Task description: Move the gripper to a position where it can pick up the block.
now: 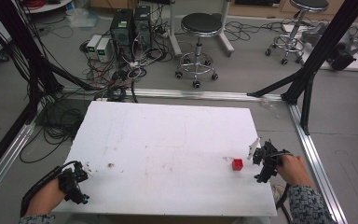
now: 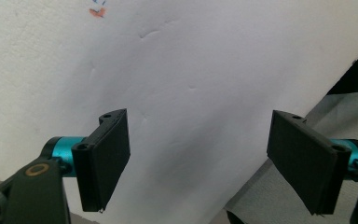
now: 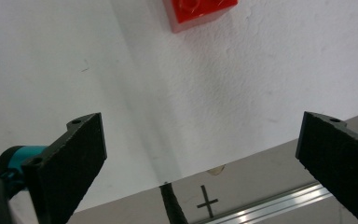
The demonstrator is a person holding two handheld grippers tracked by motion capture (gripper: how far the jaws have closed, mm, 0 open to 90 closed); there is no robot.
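Grey floor surrounded the white rectangular foam-board counter (image 1: 168, 140), and beyond its far edge stood two black round stools on chrome wheeled legs (image 1: 199, 28), two dark computer towers (image 1: 130, 25) and a tangle of black cables (image 1: 60, 116). Black metal frame bars (image 1: 317, 51) rose at both sides of the counter.

One small red plastic building brick with studs on top (image 1: 237, 164) lay on the counter near the right edge, touching nothing. In the right gripper view the brick (image 3: 200, 11) was at the top of the picture, ahead of the jaws and well clear of them.

The right claw (image 1: 261, 156) was held over the right edge of the counter, just beside the brick, in the person's right hand (image 1: 294, 169). Its two black jaws were spread wide apart and held nothing (image 3: 200, 154). Below them, the counter edge, a black cross mark on the floor (image 3: 207, 203) and a silver aluminium rail (image 3: 270, 205) were visible.

The left claw (image 1: 81, 175) was at the near left corner of the counter, in the person's left hand (image 1: 44, 198), well apart from the brick. Its jaws were also wide open and empty (image 2: 198, 154), over bare white board. A small orange and blue mark (image 2: 98, 9) was on the board far ahead of them.
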